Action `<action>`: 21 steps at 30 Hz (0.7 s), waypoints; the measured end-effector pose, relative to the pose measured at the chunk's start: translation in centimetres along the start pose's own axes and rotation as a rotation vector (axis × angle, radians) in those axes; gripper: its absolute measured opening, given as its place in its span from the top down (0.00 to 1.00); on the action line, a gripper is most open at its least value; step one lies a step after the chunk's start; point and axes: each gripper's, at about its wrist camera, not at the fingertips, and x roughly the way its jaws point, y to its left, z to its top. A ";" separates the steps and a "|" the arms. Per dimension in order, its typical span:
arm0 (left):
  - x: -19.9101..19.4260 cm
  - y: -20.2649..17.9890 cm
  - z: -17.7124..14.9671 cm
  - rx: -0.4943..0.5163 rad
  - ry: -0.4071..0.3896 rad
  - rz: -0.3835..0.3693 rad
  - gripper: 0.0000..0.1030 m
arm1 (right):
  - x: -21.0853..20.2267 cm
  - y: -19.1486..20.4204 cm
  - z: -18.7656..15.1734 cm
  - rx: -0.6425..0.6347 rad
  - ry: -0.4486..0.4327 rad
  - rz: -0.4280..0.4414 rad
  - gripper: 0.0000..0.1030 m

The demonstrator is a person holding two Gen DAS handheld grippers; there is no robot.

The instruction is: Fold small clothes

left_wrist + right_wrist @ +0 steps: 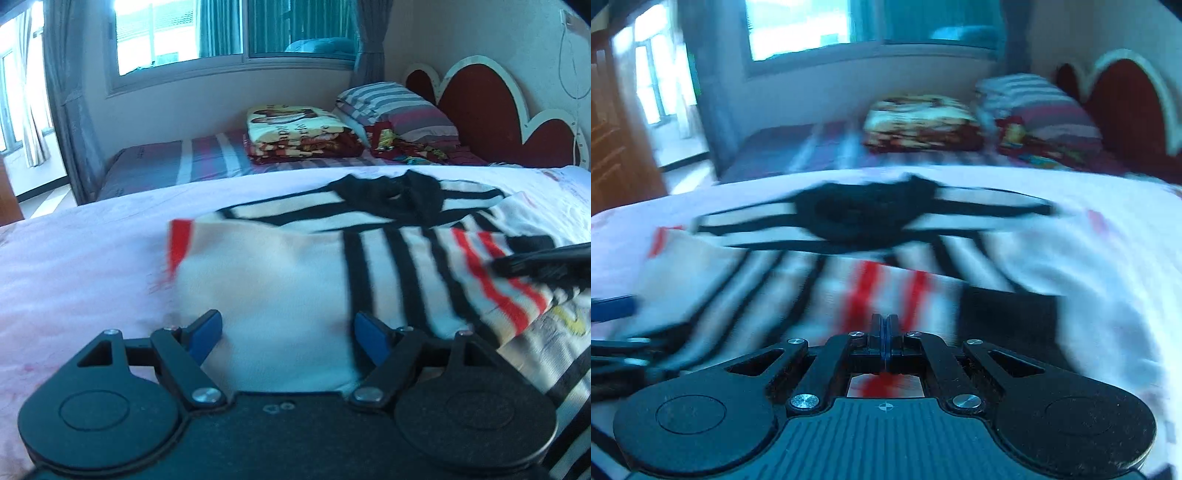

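Pink bedsheet point(74, 266) carries the striped shirt point(388, 258). Left view: left gripper point(288, 332) spread, white fabric between its blue pads, unpinched. Right view: right gripper point(885, 325) pressed together over the shirt's red stripes; any pinch unclear. Mid-fold, probably; next, regrasp an edge.

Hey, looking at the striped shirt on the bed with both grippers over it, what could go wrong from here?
1. The left gripper stands open around the shirt's white fold without pinching it, so that side may slump and undo the fold.
2. The right gripper is shut, but blur hides whether it really grips the red-striped edge; cloth could slip out.
3. Dragging the shirt may wrinkle the sheet beneath.
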 end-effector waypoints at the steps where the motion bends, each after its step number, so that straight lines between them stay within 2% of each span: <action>1: -0.1 0.4 -0.3 -0.003 0.000 -0.003 0.23 | -0.1 -1.0 -0.1 0.032 0.005 0.007 1.00; 2: -0.3 0.5 -0.4 -0.006 -0.002 0.001 0.23 | -0.2 -1.7 -0.1 0.058 0.012 0.031 1.00; 4: -0.9 0.1 -0.1 -0.016 -0.006 0.021 0.28 | -0.8 -1.3 0.2 0.039 0.013 0.015 1.00; 7: -2.5 -0.9 0.1 -0.044 -0.038 -0.020 0.26 | -2.8 0.1 0.0 0.015 -0.039 0.076 1.00; 11: -2.4 -3.2 -0.4 -0.020 -0.013 -0.043 0.26 | -2.8 2.9 -1.6 -0.076 -0.002 0.126 1.00; 14: -2.0 -3.2 -1.5 -0.005 0.005 -0.028 0.23 | -2.8 3.2 -2.8 -0.128 -0.024 0.088 1.00; 17: -2.4 -1.8 -2.0 -0.008 0.004 -0.018 0.23 | -3.2 0.6 -3.4 -0.096 -0.048 -0.052 1.00; 18: -2.5 -1.4 -2.1 -0.002 0.004 -0.022 0.24 | -3.3 -0.8 -3.4 -0.067 -0.051 -0.073 1.00; 21: -2.7 -1.7 -2.3 0.029 0.003 -0.015 0.24 | -3.3 -3.0 -3.0 0.002 -0.022 -0.024 1.00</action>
